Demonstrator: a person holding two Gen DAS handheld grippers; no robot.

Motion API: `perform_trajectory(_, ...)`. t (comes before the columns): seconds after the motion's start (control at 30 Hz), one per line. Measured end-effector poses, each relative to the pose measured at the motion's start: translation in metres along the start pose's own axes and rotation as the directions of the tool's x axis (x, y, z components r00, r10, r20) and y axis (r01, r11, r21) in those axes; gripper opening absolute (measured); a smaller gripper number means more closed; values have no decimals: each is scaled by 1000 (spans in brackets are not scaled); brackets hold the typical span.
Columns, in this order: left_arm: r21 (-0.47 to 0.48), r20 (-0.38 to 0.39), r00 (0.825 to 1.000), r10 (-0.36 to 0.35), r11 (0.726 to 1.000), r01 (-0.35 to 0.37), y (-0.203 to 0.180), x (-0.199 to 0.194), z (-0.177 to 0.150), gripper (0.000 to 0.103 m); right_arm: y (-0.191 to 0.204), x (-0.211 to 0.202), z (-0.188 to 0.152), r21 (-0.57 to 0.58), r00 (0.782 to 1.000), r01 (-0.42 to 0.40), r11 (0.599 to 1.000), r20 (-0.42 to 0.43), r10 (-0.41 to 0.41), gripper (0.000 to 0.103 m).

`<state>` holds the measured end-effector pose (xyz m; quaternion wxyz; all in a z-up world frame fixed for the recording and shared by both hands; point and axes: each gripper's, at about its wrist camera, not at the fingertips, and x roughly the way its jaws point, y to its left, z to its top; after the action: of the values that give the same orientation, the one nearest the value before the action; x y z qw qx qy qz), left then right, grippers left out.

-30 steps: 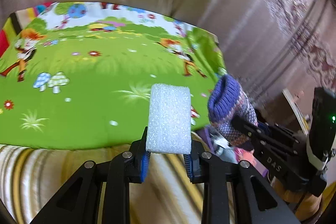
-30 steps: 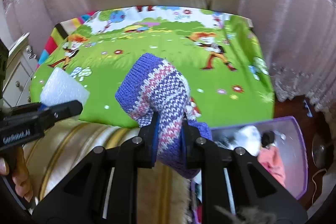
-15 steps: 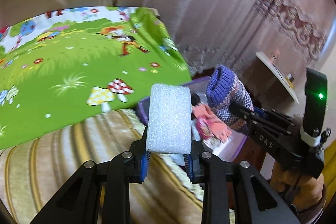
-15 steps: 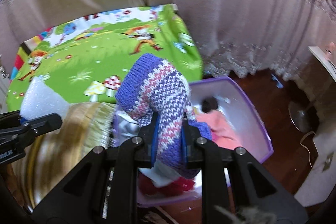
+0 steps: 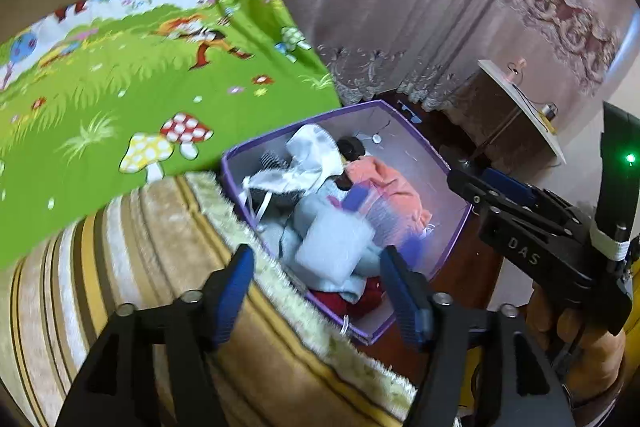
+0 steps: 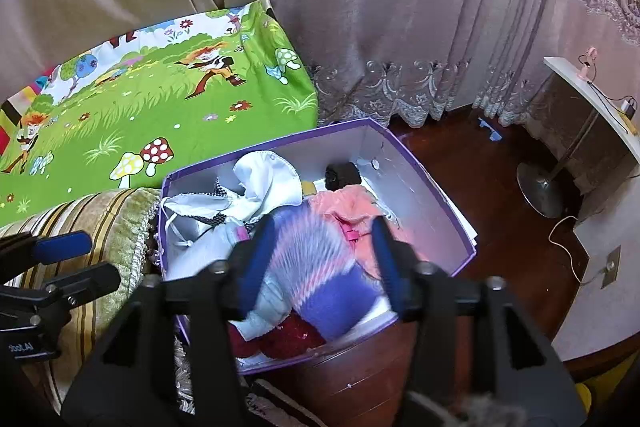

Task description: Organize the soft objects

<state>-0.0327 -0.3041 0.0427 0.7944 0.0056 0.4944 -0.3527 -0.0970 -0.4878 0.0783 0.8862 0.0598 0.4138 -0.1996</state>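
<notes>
two hand-held grippers hang over a purple-edged box (image 6: 420, 183) that stands on the dark wood floor (image 6: 472, 163), against a striped cushion (image 5: 132, 247). the left hand-held gripper (image 5: 316, 287) has just been opening: its blue pads stand apart, and the white foam block (image 5: 332, 247), blurred, lies loose between them without touching either, over the pile of clothes at the box's 6 o'clock end. the right hand-held gripper (image 6: 320, 259) has also just been opening; the purple and pink knitted piece (image 6: 320, 275), smeared by motion, sits in the gap clear of both pads, above the box's near end. white cloth (image 6: 268, 179) lies toward 10 o'clock in the box, a pink garment (image 6: 352, 207) toward 2 o'clock. a green cartoon sheet (image 6: 140, 107) spreads beyond at 10 o'clock.
</notes>
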Motion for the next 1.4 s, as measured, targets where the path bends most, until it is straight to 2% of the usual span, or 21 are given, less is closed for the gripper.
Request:
perform_trajectory(0.1,-63,-7,1000,-21,998,21,11,-6,-13,72,3,-7,-5,7,1000,6,1000,4,-6,68)
perform_trajectory(0.2,-56,16,1000,-20,998,21,11,-13,-21,74,5,-12,-12,13,1000,13,1000,-12,-13,70)
perform_trajectory(0.33,-20,11,1000,-28,999,28,4,-9,-26,89,6,-23,-23,22,1000,19,1000,-24,-19,75)
perform_trajectory(0.47,18,2,1000,17,1000,-17,-6,-3,-28,92,0,-26,-27,36,999,28,999,-28,-27,76)
perform_trajectory(0.6,-22,17,999,-29,999,29,0,-4,-26,98,-4,-26,-25,47,999,34,998,-26,-33,76)
perform_trajectory(1.4,-28,4,1000,-23,999,23,-2,1,-25,101,-5,-23,-25,44,999,32,999,-36,-30,76)
